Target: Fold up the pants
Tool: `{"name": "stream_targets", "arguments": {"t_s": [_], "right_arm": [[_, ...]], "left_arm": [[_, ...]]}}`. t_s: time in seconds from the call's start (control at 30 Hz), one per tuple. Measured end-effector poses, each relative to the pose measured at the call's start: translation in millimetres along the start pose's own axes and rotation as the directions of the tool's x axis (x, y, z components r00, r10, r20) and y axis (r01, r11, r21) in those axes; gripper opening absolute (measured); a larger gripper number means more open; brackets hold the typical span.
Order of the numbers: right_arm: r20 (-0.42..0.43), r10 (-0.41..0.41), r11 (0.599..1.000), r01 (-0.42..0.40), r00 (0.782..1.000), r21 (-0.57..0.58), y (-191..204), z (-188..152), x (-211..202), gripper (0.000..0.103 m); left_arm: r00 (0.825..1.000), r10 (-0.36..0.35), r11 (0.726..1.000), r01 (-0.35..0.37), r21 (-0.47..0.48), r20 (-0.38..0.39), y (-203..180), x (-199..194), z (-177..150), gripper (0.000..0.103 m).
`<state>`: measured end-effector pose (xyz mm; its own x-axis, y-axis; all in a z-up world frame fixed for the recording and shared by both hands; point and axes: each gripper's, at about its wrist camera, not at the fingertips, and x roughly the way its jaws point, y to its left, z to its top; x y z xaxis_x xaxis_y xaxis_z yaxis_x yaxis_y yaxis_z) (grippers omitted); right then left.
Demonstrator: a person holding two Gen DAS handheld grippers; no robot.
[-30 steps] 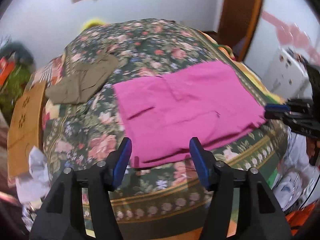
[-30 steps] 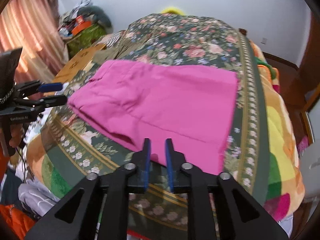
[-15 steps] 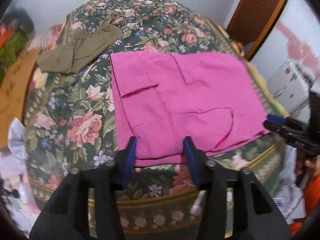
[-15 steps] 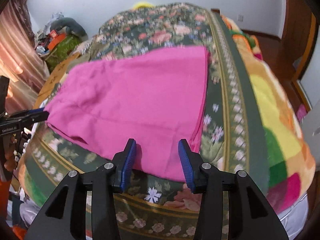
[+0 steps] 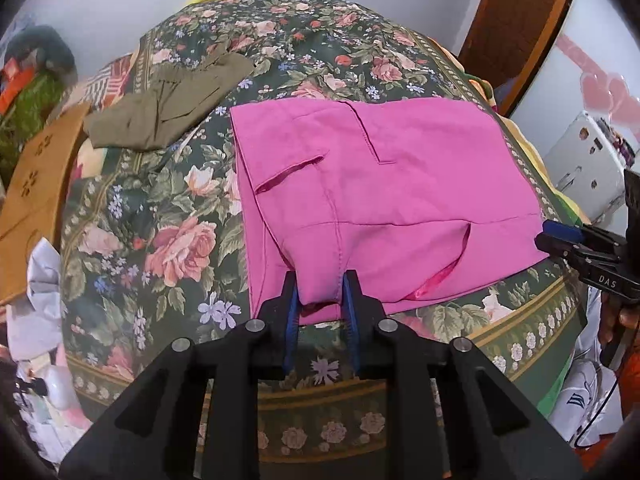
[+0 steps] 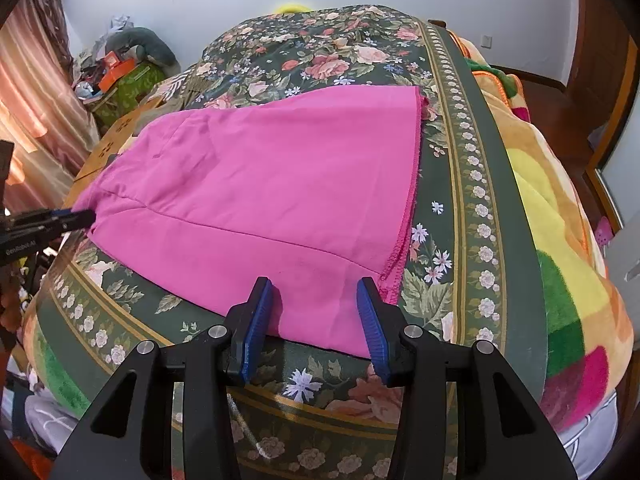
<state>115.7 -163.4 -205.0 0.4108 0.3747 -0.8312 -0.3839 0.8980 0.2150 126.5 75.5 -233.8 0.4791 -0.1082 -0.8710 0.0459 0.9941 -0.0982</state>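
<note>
Pink pants (image 5: 380,204) lie folded flat on a floral bedspread (image 5: 168,240). In the left wrist view my left gripper (image 5: 319,294) is shut on a bunched bit of the pants' near edge at the waist end. In the right wrist view the pants (image 6: 280,184) spread wide, and my right gripper (image 6: 316,300) is open with its blue pads straddling the near edge by the hem corner. The right gripper also shows at the right of the left wrist view (image 5: 560,236), and the left gripper at the left of the right wrist view (image 6: 76,216).
Olive-green pants (image 5: 164,108) lie at the bed's far left. A cardboard box (image 5: 32,188) stands left of the bed. A colourful blanket (image 6: 560,220) covers the bed's right side. Clutter (image 6: 120,72) sits in the far corner, and a wooden door (image 5: 520,20) is beyond.
My left gripper moved onto the pants' near edge and closed on it, bunching the cloth. My right gripper opened from nearly shut and moved to the hem corner.
</note>
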Motion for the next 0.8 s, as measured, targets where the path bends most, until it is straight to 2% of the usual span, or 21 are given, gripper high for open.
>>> {"name": "stream_targets", "arguments": {"t_s": [0.1, 0.17, 0.23, 0.4, 0.47, 0.63, 0.8], "right_arm": [[-0.008, -0.001, 1.000, 0.001, 1.000, -0.005, 1, 2, 0, 0.040], [-0.021, -0.005, 1.000, 0.005, 1.000, -0.011, 1, 4, 0, 0.040], [-0.035, -0.011, 1.000, 0.011, 0.999, -0.012, 0, 7, -1, 0.040], [-0.017, -0.028, 1.000, 0.028, 0.999, 0.001, -11, 20, -11, 0.040], [0.013, -0.037, 0.999, 0.037, 0.999, 0.008, -17, 29, -18, 0.040], [0.077, -0.061, 0.998, 0.060, 0.995, 0.025, -31, 54, -28, 0.040], [0.106, -0.078, 0.996, 0.073, 0.991, 0.046, -46, 79, -21, 0.041]], "left_arm": [[1.000, 0.013, 0.999, -0.013, 0.038, -0.006, -2, -4, 0, 0.033], [0.999, 0.043, 0.997, -0.042, 0.071, -0.001, -3, -9, -1, 0.046], [0.998, 0.066, 0.994, -0.067, 0.088, 0.016, -2, -15, 0, 0.053], [0.993, 0.081, 0.994, -0.087, 0.062, 0.087, 5, -37, 20, 0.059], [0.989, 0.093, 0.994, -0.098, 0.043, 0.118, 11, -43, 33, 0.067], [0.977, 0.139, 0.989, -0.144, 0.021, 0.159, 20, -37, 67, 0.070], [0.983, 0.124, 0.992, -0.120, -0.034, 0.133, 34, -12, 96, 0.070]]}}
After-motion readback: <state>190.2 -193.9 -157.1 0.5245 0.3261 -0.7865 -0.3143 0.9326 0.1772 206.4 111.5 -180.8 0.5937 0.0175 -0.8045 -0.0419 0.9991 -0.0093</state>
